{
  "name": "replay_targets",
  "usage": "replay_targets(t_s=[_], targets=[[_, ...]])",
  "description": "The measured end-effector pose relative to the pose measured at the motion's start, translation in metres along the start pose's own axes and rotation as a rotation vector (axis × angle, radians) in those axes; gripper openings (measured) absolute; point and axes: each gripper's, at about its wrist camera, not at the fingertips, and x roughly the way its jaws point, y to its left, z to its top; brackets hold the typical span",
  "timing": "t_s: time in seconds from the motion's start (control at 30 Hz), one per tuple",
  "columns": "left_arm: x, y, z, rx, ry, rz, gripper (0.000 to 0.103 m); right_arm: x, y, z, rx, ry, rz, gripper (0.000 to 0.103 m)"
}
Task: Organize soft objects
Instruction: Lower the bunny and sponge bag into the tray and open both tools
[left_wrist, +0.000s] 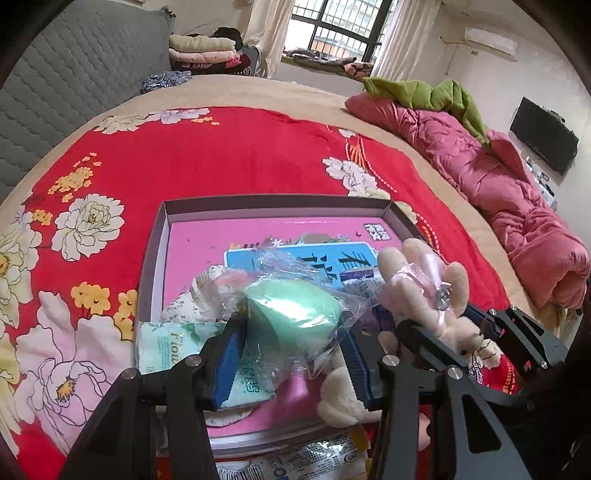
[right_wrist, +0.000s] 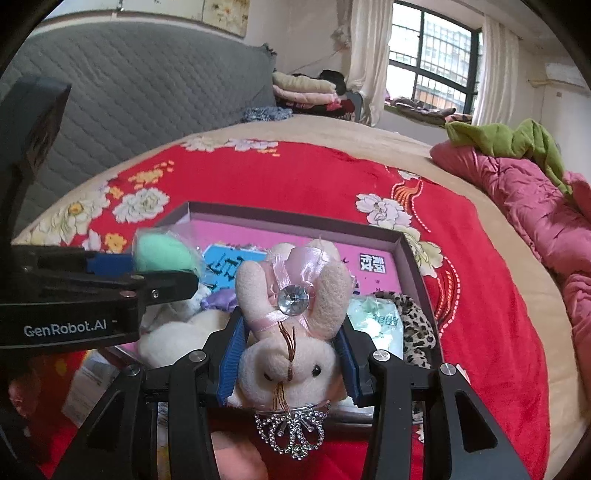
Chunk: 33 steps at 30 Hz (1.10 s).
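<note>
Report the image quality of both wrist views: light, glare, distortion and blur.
Left wrist view: daylight from the window, blown out white; glare on the plastic wrap of the green sponge; fisheye bends the red blanket. Right wrist view: same bowed edges and dark corners; plush bunny sharp, the foreground below it soft.

I see the shallow grey cardboard box (left_wrist: 155, 254) lying on the red flowered blanket (left_wrist: 229, 155) spread over the bed. Above the box, my left claw (left_wrist: 291, 339) has the green sponge wrapped in clear plastic (left_wrist: 295, 310) between its fingers; just to its right, my right claw (right_wrist: 291, 354) has the cream plush rabbit (right_wrist: 291, 332) between its own. A crumpled pink quilt (left_wrist: 517, 199) lies along the bed's right edge.
</note>
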Motion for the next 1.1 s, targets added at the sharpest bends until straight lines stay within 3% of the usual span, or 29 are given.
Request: replay_targets(t_s=[0.43, 0.57, 0.67, 1.1], targets=[[0.005, 0.001, -0.001, 0.002, 0.017, -0.003, 0.051, 0.011, 0.006, -0.002, -0.029, 0.006, -0.03, 0.049], [0.006, 0.0, -0.001, 0.008, 0.02, -0.003, 0.051, 0.008, 0.006, -0.001, -0.031, -0.001, -0.029, 0.06], [0.007, -0.001, -0.001, 0.016, 0.023, 0.001, 0.052, 0.004, 0.006, 0.0, -0.034, -0.008, -0.034, 0.064], [0.011, -0.013, -0.005, 0.085, 0.041, 0.041, 0.054, -0.039, -0.007, 0.0, -0.03, -0.072, -0.067, 0.066]])
